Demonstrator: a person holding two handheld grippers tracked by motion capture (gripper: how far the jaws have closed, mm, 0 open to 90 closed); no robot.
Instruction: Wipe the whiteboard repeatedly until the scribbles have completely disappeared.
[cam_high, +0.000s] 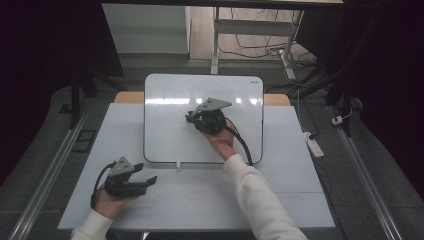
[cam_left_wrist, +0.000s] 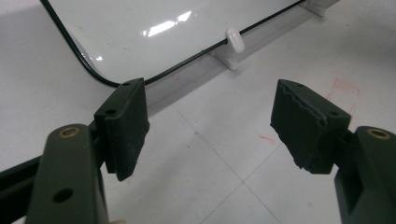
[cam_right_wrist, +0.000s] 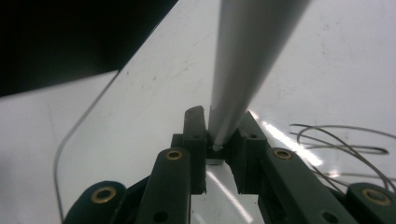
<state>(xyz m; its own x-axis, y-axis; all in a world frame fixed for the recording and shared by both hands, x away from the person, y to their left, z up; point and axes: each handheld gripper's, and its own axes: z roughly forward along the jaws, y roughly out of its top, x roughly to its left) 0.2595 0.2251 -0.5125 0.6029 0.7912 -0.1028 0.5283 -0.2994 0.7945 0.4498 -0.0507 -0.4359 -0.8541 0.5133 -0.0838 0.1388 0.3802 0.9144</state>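
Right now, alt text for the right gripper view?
The right gripper, jaws shut on a grey marker, holds it over a whiteboard. Thin squiggly lines show on the board at right, though whether drawn or reflected is unclear.

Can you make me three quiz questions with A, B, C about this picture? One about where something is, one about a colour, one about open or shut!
1. Where is the right claw that grips the marker?
A. Over the whiteboard
B. On the floor
C. Touching the left claw

2. What colour is the table?
A. Red
B. White
C. Green

3. How is the left claw?
A. Open and empty
B. Shut on a cup
C. Shut on a cloth

Answers: A, the hand reaches over the board; B, the top is plain white; A, a wide gap shows just table.
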